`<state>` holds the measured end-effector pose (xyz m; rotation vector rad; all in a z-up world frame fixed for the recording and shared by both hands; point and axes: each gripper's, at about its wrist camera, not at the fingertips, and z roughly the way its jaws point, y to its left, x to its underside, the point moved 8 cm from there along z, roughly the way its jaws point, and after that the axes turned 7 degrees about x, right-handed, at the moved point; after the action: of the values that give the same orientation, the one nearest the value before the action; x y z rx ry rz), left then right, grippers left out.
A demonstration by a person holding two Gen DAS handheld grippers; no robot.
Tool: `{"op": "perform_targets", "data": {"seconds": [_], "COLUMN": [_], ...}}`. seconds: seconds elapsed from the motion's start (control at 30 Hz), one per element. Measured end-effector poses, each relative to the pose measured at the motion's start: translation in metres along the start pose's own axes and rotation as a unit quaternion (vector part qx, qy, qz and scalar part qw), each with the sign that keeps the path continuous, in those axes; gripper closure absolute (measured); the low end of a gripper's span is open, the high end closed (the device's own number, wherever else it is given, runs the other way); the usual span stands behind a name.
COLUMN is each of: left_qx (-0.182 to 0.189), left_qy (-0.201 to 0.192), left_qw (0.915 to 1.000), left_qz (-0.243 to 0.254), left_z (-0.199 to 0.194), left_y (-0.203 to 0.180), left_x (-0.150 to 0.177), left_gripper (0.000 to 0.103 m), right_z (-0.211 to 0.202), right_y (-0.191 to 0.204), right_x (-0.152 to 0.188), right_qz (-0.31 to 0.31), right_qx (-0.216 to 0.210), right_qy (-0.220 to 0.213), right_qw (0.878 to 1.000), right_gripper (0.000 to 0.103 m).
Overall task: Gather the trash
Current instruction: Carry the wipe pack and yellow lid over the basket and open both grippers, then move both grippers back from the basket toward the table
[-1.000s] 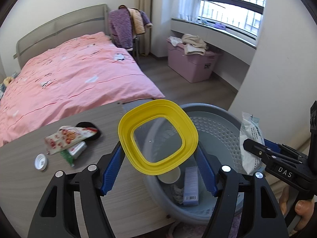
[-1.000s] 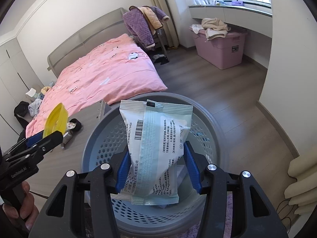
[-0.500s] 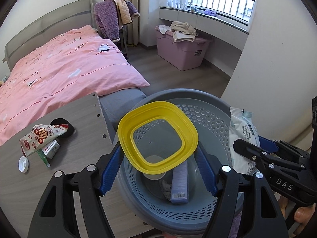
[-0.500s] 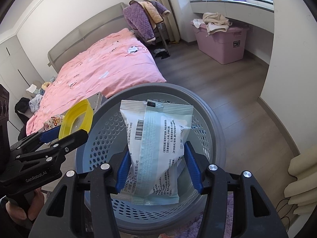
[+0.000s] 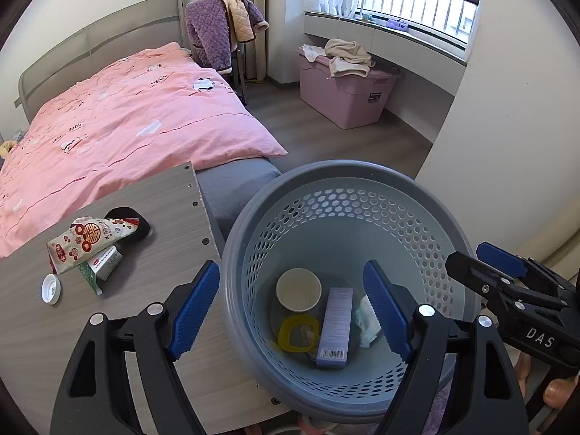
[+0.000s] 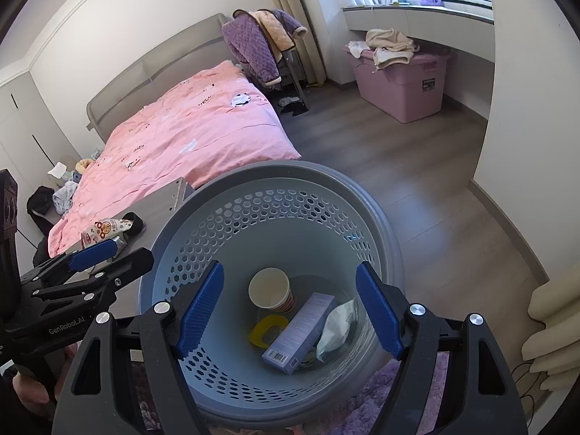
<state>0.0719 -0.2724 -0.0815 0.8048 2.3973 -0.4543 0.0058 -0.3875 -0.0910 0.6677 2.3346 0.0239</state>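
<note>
Both grippers hang over the bin, tilted down into it. Left gripper: jaws apart and opening, nothing between them but the bin's rim and floor below. Right gripper: jaws also apart and opening, empty.

Bin stands on the floor just beside the desk, at the desk's 3 o'clock in the left view. Probably parked there so trash can be carried straight off the desk edge and dropped in.

In the bin:
- cup at 11 o'clock of the floor, lying partly tipped, mouth toward the cameras.
- yellow lid at 7 o'clock, lying flat, just beside the cup.
- box in the middle; long axis runs 12 to 6 in the left view, barcode end at 6. In the right view it runs 1 to 7.
- wipes pack along the box's right side, touching it, long axis roughly parallel to the box, leaning on the wall.

Open, empty jaws over the bin fit a release; lid and pack lie as dropped things would.

Left on the desk, at 9 to 10 o'clock of the bin:
- snack bag, long axis 2 to 8, resting over a black disc.
- small carton under the bag's lower end.
- white cap, apart from them at 8 o'clock.

Judgement: partway through; these remain to fetch.
</note>
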Motion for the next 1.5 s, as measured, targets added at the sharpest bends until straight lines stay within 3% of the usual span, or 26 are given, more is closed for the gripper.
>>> {"op": "perform_targets", "data": {"seconds": [0.6,0.9,1.2,1.5], "left_qx": [-0.012,-0.049,-0.134,-0.195], "left_qy": [-0.009,-0.034,-0.064,-0.067], "left_qw": [0.9997,0.9966,0.9809,0.9571], "left_qz": [-0.018,-0.057,-0.126,-0.203], "left_z": [-0.009,-0.031,-0.072,-0.102], "left_y": [0.014,0.06,0.15,0.24], "left_x": [0.004,0.006,0.023,0.063], "left_gripper": [0.025,0.025,0.025,0.025], "right_z": [0.001,0.0,0.001,0.018], "right_y": [0.01,0.036,0.102,0.211], "right_x": [0.003,0.001,-0.008,-0.013], "right_qz": [-0.009,-0.032,-0.081,-0.168], "right_qx": [-0.009,-0.024,-0.064,-0.114], "right_qy": [0.006,0.005,-0.005,-0.006], "right_qw": [1.0,0.999,0.995,0.979], "right_gripper": [0.029,0.029,0.029,0.029]}}
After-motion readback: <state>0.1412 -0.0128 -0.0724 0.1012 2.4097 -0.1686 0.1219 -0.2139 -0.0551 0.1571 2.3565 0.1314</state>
